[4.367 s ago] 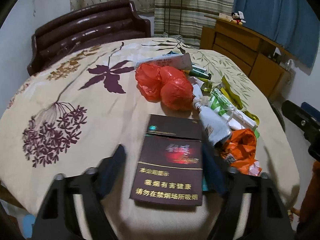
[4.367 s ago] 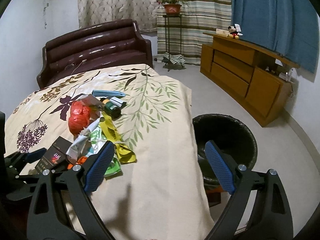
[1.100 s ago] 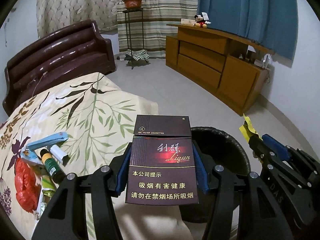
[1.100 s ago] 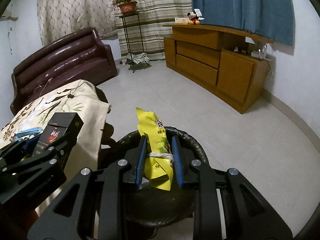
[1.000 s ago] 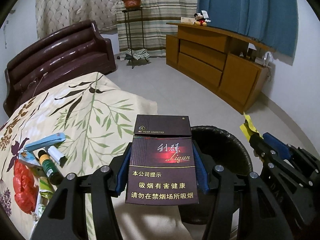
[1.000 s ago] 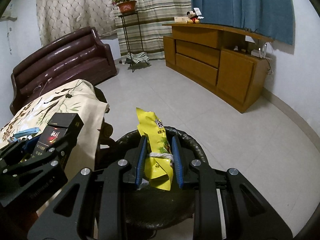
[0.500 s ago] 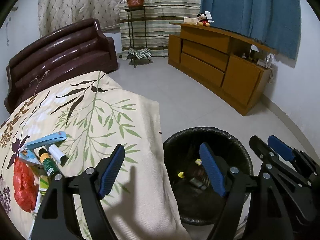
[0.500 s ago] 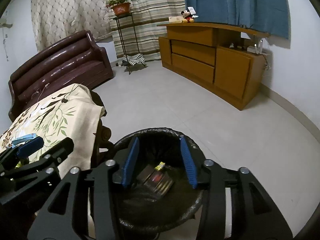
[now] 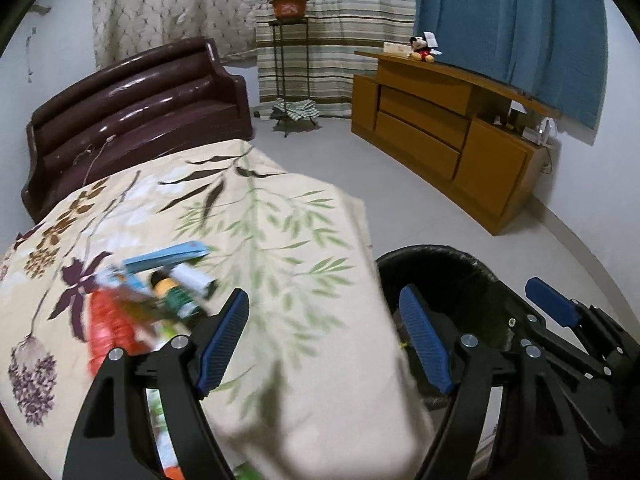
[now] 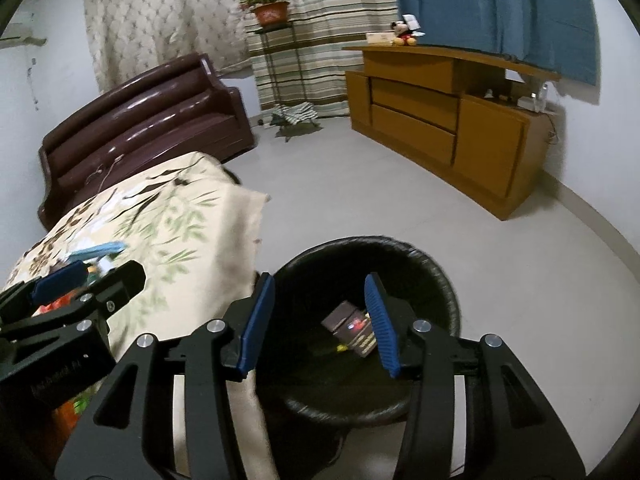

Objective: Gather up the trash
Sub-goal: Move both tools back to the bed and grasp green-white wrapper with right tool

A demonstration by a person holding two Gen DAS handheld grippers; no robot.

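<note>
**Both grippers empty, box and wrapper now in the bin**

Since one second ago the dark cigarette box [image 10: 354, 330] has left the left gripper [image 9: 326, 344] and the yellow wrapper has left the right gripper [image 10: 320, 322]. Both tools have their blue pads apart with nothing between them, the left wider than the right.

In the right wrist view the box lies inside the black trash bin [image 10: 440, 276], at about 3 o'clock from the bin's middle. Its long axis runs from 10 to 4 o'clock, and its printed face looks up. Of the wrapper I see only a small yellow spot beside the box, so its direction I cannot tell.

I think the right gripper hangs over the bin mouth because the drop was made there. In its own view the left one points at the bed edge, at 9 o'clock from the bin.

More trash [image 9: 152, 300] remains on the floral bedcover [image 9: 280, 240], at 10 o'clock from the left gripper. It is blurred. A light blue flat packet [image 9: 168, 254] lies along 8 to 2 o'clock, with a red bag [image 9: 106, 326] near it.
</note>
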